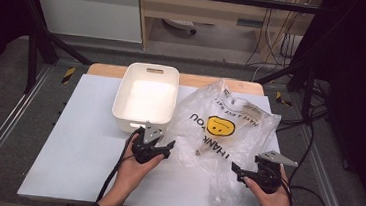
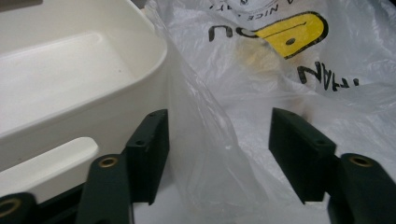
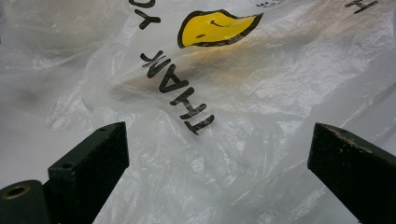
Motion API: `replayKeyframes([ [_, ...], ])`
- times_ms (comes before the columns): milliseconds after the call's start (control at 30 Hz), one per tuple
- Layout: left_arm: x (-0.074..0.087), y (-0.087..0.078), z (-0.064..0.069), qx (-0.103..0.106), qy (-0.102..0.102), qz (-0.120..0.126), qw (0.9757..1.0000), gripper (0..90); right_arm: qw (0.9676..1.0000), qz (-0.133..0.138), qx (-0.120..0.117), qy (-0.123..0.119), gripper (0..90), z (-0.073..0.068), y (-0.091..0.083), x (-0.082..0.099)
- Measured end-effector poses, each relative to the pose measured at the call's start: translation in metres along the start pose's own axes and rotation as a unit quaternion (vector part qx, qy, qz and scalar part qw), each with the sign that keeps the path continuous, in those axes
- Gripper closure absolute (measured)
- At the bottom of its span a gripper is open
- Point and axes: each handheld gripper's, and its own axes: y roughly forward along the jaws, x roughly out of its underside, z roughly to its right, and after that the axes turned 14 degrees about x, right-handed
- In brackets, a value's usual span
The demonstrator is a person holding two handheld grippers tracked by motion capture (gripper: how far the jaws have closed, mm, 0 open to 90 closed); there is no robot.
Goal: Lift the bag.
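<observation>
Plastic bag (image 1: 221, 131) is lying right of the white bin (image 1: 146, 97); left gripper (image 1: 167, 147) and right gripper (image 1: 235, 169) are standing spread at its near edges, pinching nothing.

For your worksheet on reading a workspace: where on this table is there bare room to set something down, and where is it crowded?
Free: the white table top left of the white bin and the left gripper, plus the front strip between the two hands. The bin's inside looks empty too. Crowded: the right half, where the plastic bag spreads from beside the bin to the right gripper.
</observation>
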Motion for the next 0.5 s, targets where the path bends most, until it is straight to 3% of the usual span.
replayKeyframes([
  [133,0.001,0.008,-0.001,-0.014,0.009,-0.008,0.9998,46.8,1.0,-0.002,0.001,-0.001,6.1,-0.001,0.0,0.0],
  [333,0.004,0.023,-0.004,-0.016,-0.004,-0.018,0.9997,50.5,1.0,-0.006,0.002,0.005,5.2,0.0,-0.002,0.001],
  [500,0.007,0.03,-0.006,-0.017,-0.003,-0.028,0.9995,54.4,0.9998,-0.014,0.015,-0.002,4.9,0.004,-0.005,0.007],
])
